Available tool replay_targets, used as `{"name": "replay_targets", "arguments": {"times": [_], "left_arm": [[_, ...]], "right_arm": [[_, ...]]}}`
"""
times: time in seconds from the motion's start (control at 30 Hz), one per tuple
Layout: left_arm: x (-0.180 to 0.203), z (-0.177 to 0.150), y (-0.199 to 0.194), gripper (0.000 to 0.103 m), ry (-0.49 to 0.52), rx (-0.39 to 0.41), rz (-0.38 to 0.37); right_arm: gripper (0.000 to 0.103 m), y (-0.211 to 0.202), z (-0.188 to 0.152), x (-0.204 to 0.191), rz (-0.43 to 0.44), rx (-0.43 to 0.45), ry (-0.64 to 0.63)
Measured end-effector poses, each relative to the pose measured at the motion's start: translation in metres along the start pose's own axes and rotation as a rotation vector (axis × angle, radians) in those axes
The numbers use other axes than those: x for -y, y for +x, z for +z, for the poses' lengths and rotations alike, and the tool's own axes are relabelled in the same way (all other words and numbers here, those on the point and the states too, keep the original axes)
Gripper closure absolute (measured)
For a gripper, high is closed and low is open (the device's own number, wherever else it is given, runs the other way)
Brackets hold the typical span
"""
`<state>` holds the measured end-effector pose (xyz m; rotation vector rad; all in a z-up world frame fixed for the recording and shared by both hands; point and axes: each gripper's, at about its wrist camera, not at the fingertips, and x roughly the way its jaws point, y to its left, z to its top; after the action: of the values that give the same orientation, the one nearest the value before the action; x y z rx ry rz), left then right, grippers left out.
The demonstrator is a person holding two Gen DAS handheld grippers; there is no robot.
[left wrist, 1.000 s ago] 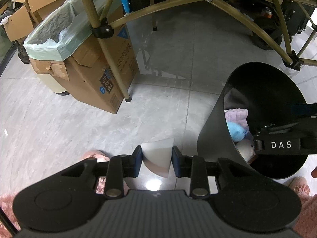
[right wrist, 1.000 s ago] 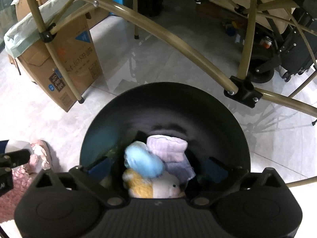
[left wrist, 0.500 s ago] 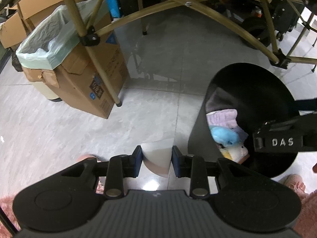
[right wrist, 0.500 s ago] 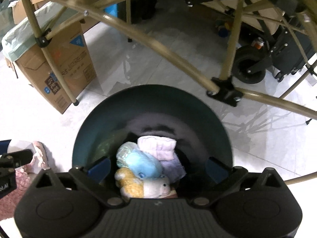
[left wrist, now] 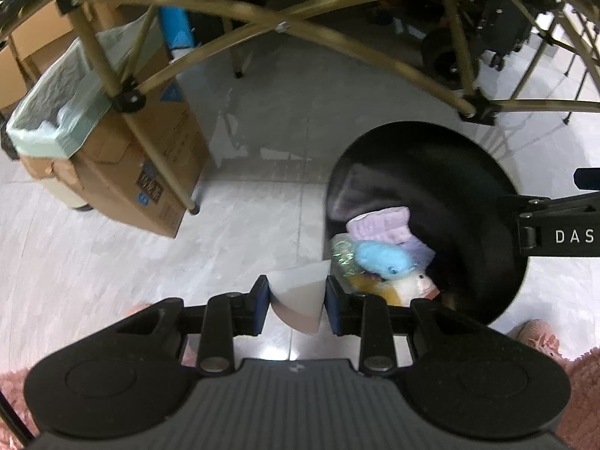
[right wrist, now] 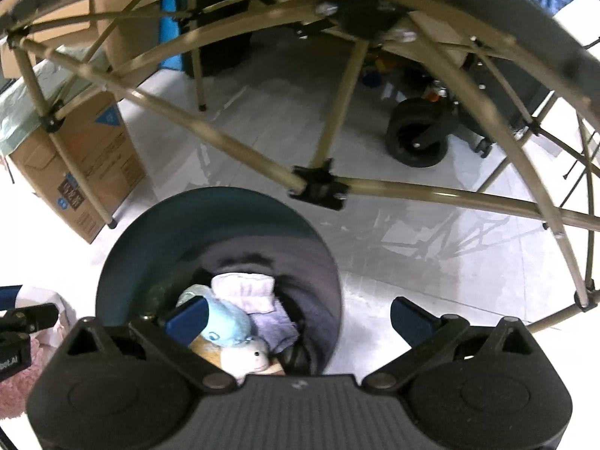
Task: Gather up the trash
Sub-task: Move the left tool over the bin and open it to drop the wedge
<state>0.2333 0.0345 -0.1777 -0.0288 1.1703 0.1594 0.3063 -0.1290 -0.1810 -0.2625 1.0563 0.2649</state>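
Left gripper [left wrist: 297, 295] jaws were pinched on a white paper cone [left wrist: 298, 300], held over the floor just at 9 o'clock of the black bin [left wrist: 442, 172]. Right gripper [right wrist: 296, 318] jaws were spread wide with nothing between the pads, over the bin's 3 o'clock rim. Plush toys [right wrist: 228, 324] and lilac cloth [right wrist: 243, 292] were seen inside the bin. A lined cardboard box [left wrist: 112, 172] was at 10 o'clock.

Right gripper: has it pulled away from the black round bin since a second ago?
Yes. The right gripper has drawn back: its blue pads, earlier flanking the black round bin, now stand open and the bin looks smaller against the floor tiles.
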Motion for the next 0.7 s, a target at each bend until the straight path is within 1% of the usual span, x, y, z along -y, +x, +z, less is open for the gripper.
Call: {"name": "replay_targets", "arguments": {"times": [0.3,0.57,0.7], "left_arm": [[0.047,0.008,-0.010,0.072,0.106,0.037,-0.046],[0.084,0.016,-0.006,0.072,0.180,0.048,-0.076],[0.099,0.022,0.002,0.072,0.204,0.036,-0.081]], "right_arm": [[0.000,-0.020,-0.011,0.039,-0.027,0.042,0.078],[0.000,-0.033,-0.019,0.078,-0.084,0.073,0.176],[0.000,-0.035,-0.027,0.096,-0.109,0.071,0.215]]}}
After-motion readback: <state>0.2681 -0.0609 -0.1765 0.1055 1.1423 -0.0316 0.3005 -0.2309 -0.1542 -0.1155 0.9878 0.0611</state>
